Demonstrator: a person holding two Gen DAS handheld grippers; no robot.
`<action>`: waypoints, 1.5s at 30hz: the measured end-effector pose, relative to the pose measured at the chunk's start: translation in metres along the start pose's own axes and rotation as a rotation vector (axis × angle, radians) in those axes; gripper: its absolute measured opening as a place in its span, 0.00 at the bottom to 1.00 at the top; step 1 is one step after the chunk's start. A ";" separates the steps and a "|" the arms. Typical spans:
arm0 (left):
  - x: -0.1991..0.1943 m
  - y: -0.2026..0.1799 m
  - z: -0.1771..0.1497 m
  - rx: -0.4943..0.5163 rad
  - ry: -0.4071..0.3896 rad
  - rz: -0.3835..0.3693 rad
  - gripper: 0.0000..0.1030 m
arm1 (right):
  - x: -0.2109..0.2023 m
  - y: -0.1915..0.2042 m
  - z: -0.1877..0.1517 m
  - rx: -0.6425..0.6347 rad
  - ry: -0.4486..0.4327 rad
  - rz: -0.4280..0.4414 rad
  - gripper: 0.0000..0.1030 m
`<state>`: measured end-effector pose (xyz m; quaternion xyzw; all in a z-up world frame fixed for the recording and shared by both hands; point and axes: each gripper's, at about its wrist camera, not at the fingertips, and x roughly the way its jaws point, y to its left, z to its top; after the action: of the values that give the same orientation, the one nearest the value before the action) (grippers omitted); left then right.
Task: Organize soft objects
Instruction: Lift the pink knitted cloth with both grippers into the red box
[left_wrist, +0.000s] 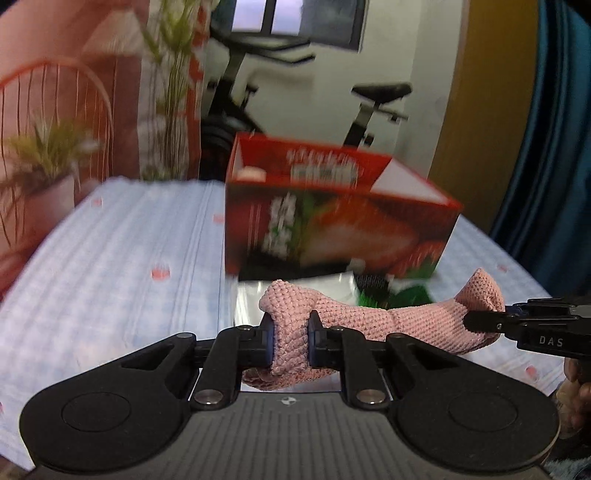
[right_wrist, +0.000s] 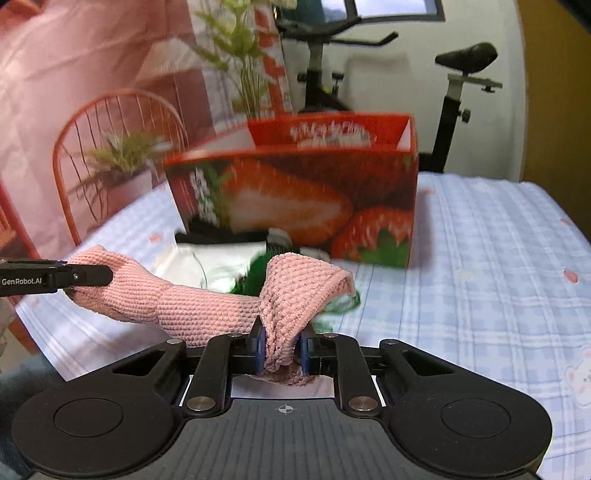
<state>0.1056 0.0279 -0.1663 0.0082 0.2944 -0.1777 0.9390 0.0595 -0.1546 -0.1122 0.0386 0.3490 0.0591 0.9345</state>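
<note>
Pink knit cloth (left_wrist: 369, 317) stretched low centre of the frame, off the table (left_wrist: 110, 258); left tongs (left_wrist: 290, 334) pinching one end, right tongs (right_wrist: 281, 349) pinching the other; packet (right_wrist: 229, 266) with green print lies beneath; red box (left_wrist: 332, 221) stands open just behind, mid-frame. Looks like the lift before stowing; next, I'd say, bring both ends together over the box, then drop it inside.

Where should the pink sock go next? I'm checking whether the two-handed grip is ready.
Probably carry it forward over the open strawberry box. Both the left gripper and right gripper are shut on the pink knit sock, which hangs between them.
</note>
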 end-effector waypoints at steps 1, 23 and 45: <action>-0.003 -0.003 0.006 0.007 -0.018 -0.001 0.17 | -0.004 0.000 0.004 0.000 -0.017 0.003 0.15; 0.093 -0.013 0.164 0.116 -0.074 0.062 0.17 | 0.056 -0.061 0.180 0.074 -0.142 0.011 0.15; 0.200 -0.010 0.165 0.177 0.158 0.052 0.26 | 0.172 -0.054 0.185 -0.065 0.048 -0.147 0.21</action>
<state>0.3457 -0.0668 -0.1397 0.1129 0.3505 -0.1773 0.9127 0.3149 -0.1904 -0.0904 -0.0188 0.3712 0.0023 0.9283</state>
